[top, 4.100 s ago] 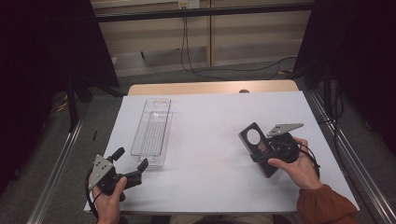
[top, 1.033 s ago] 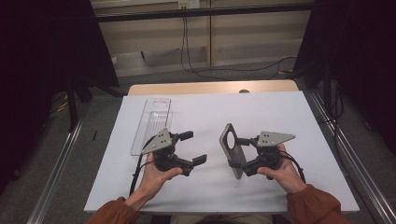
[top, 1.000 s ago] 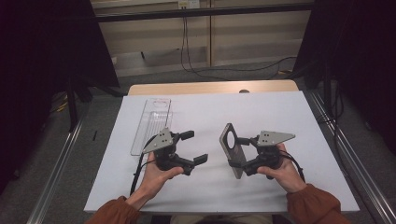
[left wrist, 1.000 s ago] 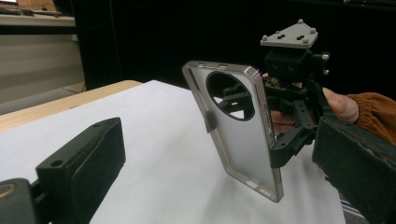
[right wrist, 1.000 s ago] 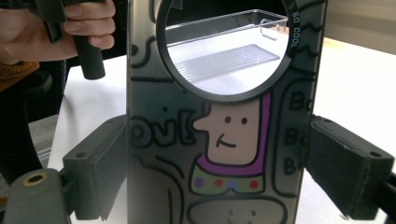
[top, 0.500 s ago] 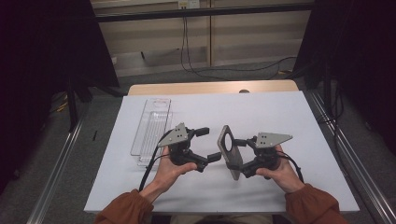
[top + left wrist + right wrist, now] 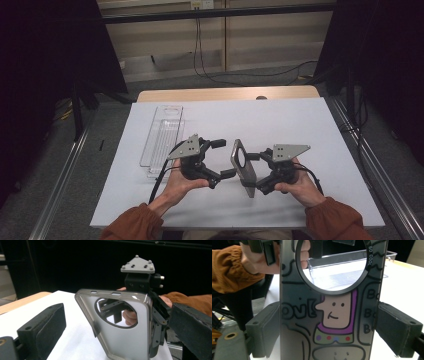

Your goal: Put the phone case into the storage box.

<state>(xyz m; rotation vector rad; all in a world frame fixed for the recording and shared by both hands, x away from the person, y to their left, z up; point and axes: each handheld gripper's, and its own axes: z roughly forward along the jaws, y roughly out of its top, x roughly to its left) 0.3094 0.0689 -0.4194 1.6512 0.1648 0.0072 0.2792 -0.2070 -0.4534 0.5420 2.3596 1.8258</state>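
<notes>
high view: the phone case (image 7: 243, 164) stands on edge above the white bench (image 7: 300, 130), near the middle of its 6 o'clock half, carried by the right gripper (image 7: 251, 172) at about 3 o'clock of it, while the left gripper (image 7: 226, 158) sits just beside its other face at 9 o'clock. in the right gripper view the case (image 7: 332, 315) fills the space between the two padded fingers (image 7: 264, 330), which pinch it by its long side edges; held this way the printed back faces that camera and both broad faces stay free for the other hand. the left gripper view shows why the case (image 7: 120, 327) is turned upright: its hollow inner side and round camera opening face the left gripper, whose fingers (image 7: 42, 327) stand spread, one on each side, not touching it. this looks like a hand-over or a two-handed steadying, with the spread fingers lined up to close across the case while the right grip keeps it from tipping. a clear plastic tray (image 7: 162, 140) lies flat on the bench at 10 o'clock of the case, well apart from it, probably where the case belongs.
</notes>
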